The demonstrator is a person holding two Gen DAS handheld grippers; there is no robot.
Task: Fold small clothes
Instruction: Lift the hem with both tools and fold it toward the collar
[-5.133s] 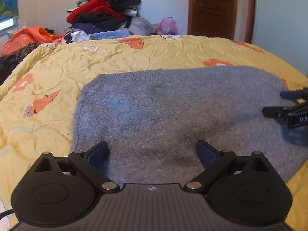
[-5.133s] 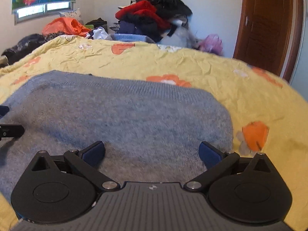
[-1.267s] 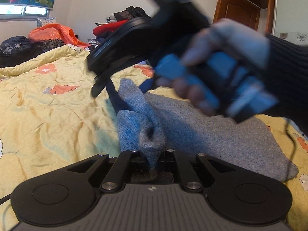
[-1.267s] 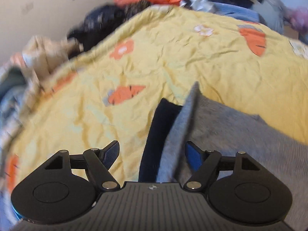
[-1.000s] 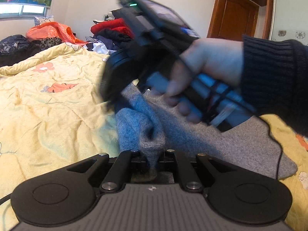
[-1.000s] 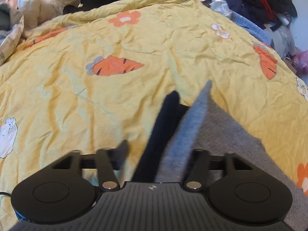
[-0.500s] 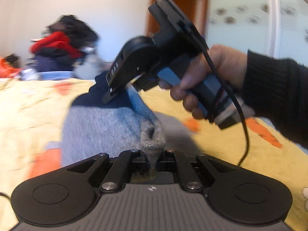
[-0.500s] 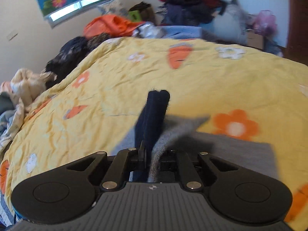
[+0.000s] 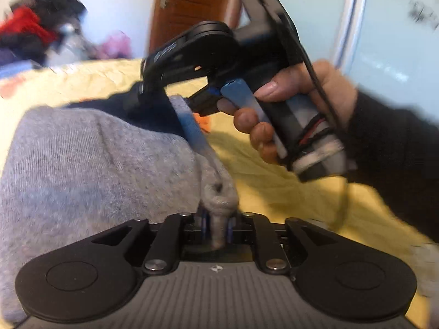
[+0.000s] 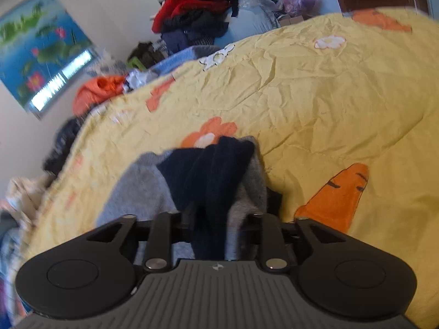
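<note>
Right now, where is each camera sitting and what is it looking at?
Left wrist: rides the left tool, facing across the bed at the door; shows the right hand.
Right wrist: rides the right tool, facing the clothes pile; no body shows.
Both share the grey sweater on the yellow bedspread.

Both the left tool (image 9: 216, 226) and right tool (image 10: 214, 219) are opening, cloth between.
</note>
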